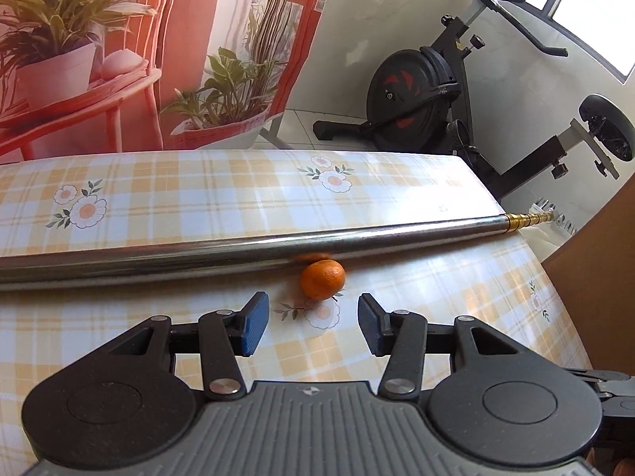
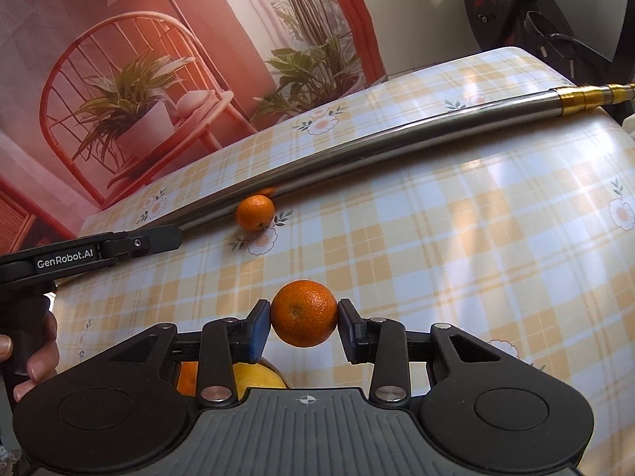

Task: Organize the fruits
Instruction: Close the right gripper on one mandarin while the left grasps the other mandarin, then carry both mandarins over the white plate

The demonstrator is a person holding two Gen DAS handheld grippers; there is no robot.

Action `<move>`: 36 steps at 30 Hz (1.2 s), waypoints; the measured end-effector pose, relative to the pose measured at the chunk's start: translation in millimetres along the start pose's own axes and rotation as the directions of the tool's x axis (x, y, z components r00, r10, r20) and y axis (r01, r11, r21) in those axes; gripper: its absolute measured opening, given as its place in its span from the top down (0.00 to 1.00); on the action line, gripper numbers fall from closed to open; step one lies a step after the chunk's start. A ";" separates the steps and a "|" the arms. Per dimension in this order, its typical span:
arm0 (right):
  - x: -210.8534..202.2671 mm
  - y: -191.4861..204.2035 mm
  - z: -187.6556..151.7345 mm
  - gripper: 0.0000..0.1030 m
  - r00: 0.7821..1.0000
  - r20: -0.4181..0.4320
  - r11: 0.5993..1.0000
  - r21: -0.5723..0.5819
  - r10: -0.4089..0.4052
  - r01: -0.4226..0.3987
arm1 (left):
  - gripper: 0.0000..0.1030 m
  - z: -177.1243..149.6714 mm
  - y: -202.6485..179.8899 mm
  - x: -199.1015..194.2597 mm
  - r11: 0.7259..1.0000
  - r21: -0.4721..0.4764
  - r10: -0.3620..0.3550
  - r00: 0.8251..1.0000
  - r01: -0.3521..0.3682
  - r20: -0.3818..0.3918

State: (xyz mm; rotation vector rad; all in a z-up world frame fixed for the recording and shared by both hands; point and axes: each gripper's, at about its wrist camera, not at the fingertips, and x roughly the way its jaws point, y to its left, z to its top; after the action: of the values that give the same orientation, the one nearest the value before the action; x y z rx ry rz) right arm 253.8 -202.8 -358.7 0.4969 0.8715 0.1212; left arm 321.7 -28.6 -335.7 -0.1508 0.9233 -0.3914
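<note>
- Table (image 1: pixel 198 198) is lying under a glossy plaid cloth of pale orange and white squares, printed with white daisies; the surface is reflecting window light.
- Metal rod (image 1: pixel 238 250) is lying across the cloth from the left edge toward the far right corner: smooth, polished steel tube, ending in a ribbed brass-coloured tip.
- Right gripper (image 2: pixel 304 323) is pointing down at a slant over the cloth, with black linkage arms and blue ribbed pads; its jaws are clamping the larger orange (image 2: pixel 304 313) on both sides, pads pressing its skin.
- Larger orange is round, deep orange, dimpled peel, stem scar facing the camera; it is sitting between the pads, clear of the cloth.
- Left gripper (image 1: pixel 313 325) is angling downward toward the table, jaws standing apart with nothing between them.
- In the right wrist view, the person's hand (image 2: pixel 33 357) is wrapping the left gripper's black handle at the left edge, fingers curled.
- Small mandarin (image 1: pixel 322 279) is resting on the cloth, touching the rod's near side, just beyond the left gripper's parted fingertips; round, bright orange, finely pitted, reflecting in the steel.
- Yellow fruit (image 2: pixel 258 377) and another orange fruit (image 2: pixel 187 377) are showing partly beneath the right gripper; their full shapes cannot be told.
</note>
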 end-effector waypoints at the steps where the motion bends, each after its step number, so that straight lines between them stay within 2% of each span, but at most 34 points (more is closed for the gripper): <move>1: -3.5 -5.9 -0.6 0.67 1.000 0.007 1.000 0.008 -0.003 0.003 | 0.49 1.8 -0.2 5.4 1.000 -0.025 -0.005 1.000 0.005 -0.005; 5: -10.5 -20.5 -0.3 0.67 1.000 0.023 1.000 0.030 -0.010 0.009 | 0.49 8.3 -0.4 28.1 0.994 -0.109 -0.001 1.000 -0.001 -0.019; 8: -13.5 -26.1 0.4 0.67 0.999 0.033 1.000 0.028 -0.013 0.013 | 0.50 11.9 1.4 43.0 0.988 -0.150 0.026 0.999 -0.032 -0.043; 10: -15.3 -28.6 1.1 0.67 0.999 0.038 0.999 0.030 -0.014 0.013 | 0.50 12.2 4.0 48.8 0.984 -0.171 0.038 0.998 -0.047 -0.056; 17: -17.2 -37.7 1.1 0.67 0.999 0.044 0.999 0.053 -0.005 0.002 | 0.52 13.1 7.1 62.9 0.978 -0.206 0.016 0.997 -0.031 -0.072; 18: -16.5 -38.7 0.6 0.67 0.999 0.043 0.998 0.057 -0.005 0.003 | 0.53 13.3 6.7 64.7 0.978 -0.206 0.018 0.997 -0.033 -0.075; 21: -15.8 -41.5 -1.6 0.67 0.999 0.038 0.998 0.064 -0.002 0.000 | 0.65 13.5 7.8 69.0 0.975 -0.218 0.019 0.996 -0.037 -0.086; 28: -19.4 -41.3 -4.3 0.67 0.999 0.039 0.998 0.068 0.001 -0.004 | 0.66 10.9 -3.5 53.7 0.990 -0.138 -0.003 0.997 -0.008 -0.080; 36: -37.5 -29.5 -11.2 0.67 0.998 0.060 0.998 0.055 0.020 -0.023 | 0.66 -8.8 -15.9 -19.8 0.997 0.016 -0.070 0.997 0.070 -0.016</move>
State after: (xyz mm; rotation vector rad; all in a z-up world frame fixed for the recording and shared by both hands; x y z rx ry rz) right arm 218.3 -235.8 -352.0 0.5590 0.8134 0.1016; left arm 299.9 -35.1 -321.6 -0.1652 0.9316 -0.4659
